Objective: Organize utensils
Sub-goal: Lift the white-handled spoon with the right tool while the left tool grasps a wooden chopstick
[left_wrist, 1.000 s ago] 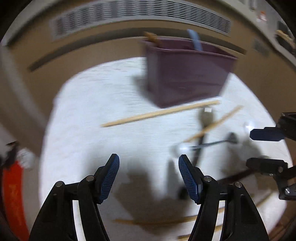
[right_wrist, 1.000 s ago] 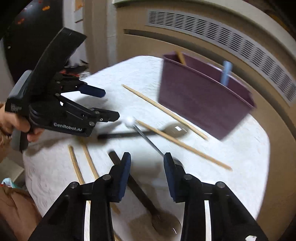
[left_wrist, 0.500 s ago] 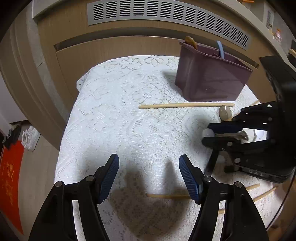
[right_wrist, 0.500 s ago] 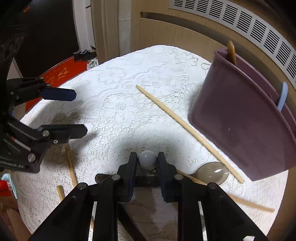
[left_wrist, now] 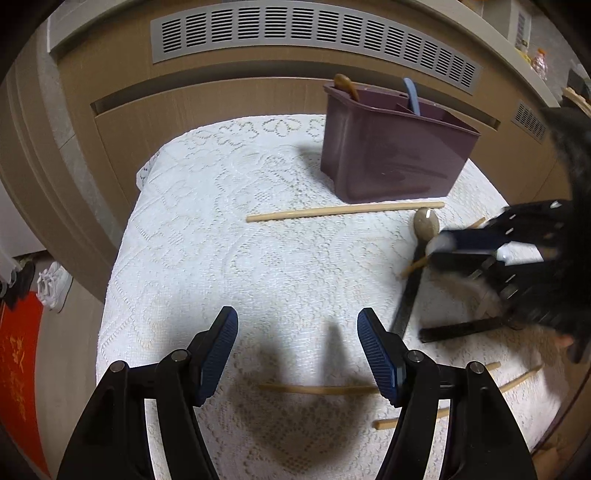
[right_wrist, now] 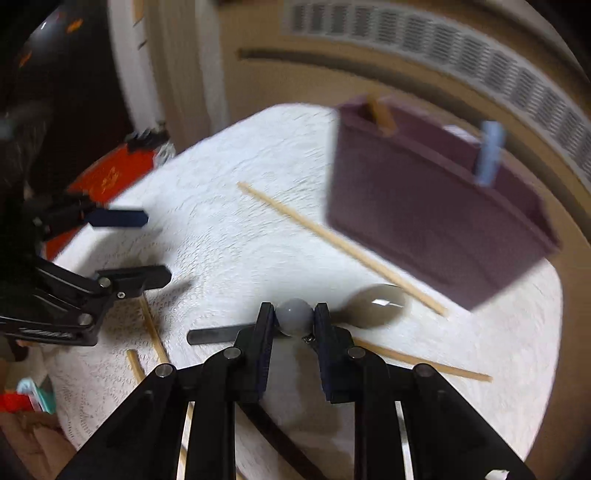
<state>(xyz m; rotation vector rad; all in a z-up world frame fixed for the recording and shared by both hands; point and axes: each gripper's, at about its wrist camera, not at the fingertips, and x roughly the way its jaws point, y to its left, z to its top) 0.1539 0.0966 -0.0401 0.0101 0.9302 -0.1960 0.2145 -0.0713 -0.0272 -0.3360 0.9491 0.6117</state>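
Observation:
A dark purple utensil bin [left_wrist: 391, 155] stands at the back right of the white lace-covered table [left_wrist: 229, 258]; it holds a wooden spoon [left_wrist: 345, 85] and a blue handle [left_wrist: 413, 96]. My right gripper [right_wrist: 294, 317] is shut on the white ball end of a thin metal utensil [right_wrist: 294, 320], lifted just above the cloth; it shows blurred in the left wrist view [left_wrist: 443, 243]. A grey spoon [right_wrist: 378, 305] lies beside it. My left gripper [left_wrist: 297, 354] is open and empty over bare cloth. Wooden chopsticks [left_wrist: 343, 211] lie before the bin.
More chopsticks [left_wrist: 317, 388] lie near the front edge, under my left gripper. Black-handled utensils [left_wrist: 406, 295] lie at the right. The table's left edge drops to the floor, with a red mat [left_wrist: 18, 369] and white shoes [left_wrist: 53, 284]. A wooden vented wall [left_wrist: 295, 33] stands behind.
My right gripper closed on the white ball end of the utensil and is lifting it, moving fast. My left gripper drew back to the left and stays open.

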